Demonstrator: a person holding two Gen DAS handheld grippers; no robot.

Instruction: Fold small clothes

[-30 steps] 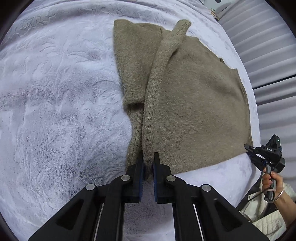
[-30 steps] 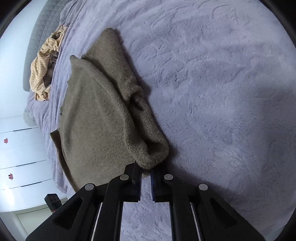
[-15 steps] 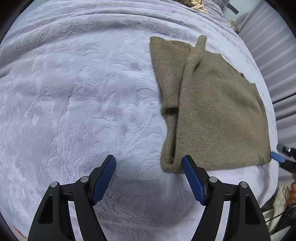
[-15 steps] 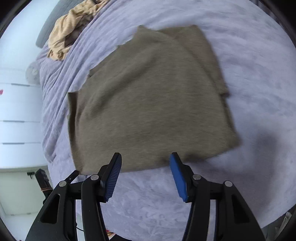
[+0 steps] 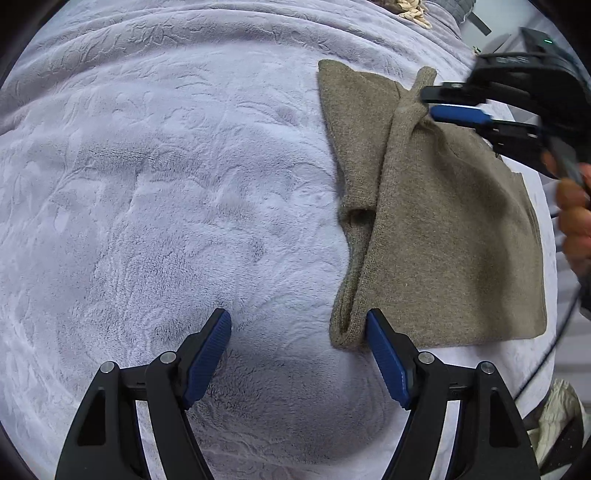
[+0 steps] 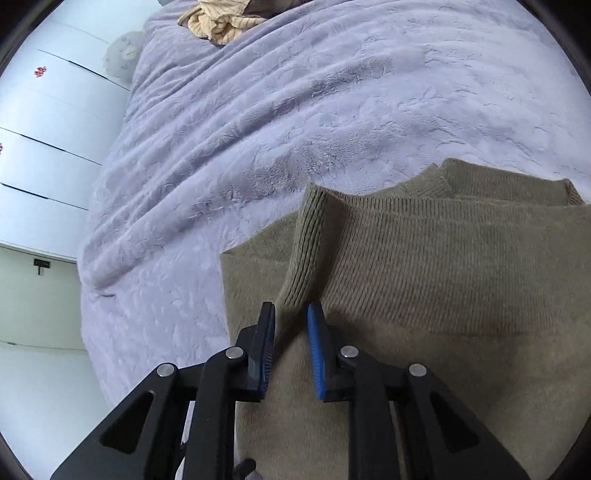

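An olive-brown knitted sweater (image 5: 443, 221) lies flat on the bed, one sleeve (image 5: 399, 147) folded along its body. My left gripper (image 5: 297, 317) stands open and holds nothing. Its right pad (image 5: 384, 347) sits beside the sweater's folded lower corner, its left pad over bare blanket. My right gripper (image 6: 291, 306) hangs over the sweater (image 6: 443, 277) at the sleeve's ribbed cuff (image 6: 314, 236). Its jaws are closing, with the cuff's end between the tips and a gap still showing. In the left wrist view the right gripper (image 5: 428, 102) reaches in from the upper right.
A lavender plush blanket (image 5: 166, 184) covers the bed. A yellow striped garment (image 6: 218, 18) lies bunched at the far end. White drawers (image 6: 44, 129) stand beside the bed. A person's hand (image 5: 576, 221) holds the right gripper. Cream cloth (image 5: 557, 413) lies off the bed's edge.
My left gripper let go of the sweater's lower edge and opened wide. My right gripper released the sleeve, swung across the sweater to the cuff, opened, then narrowed.
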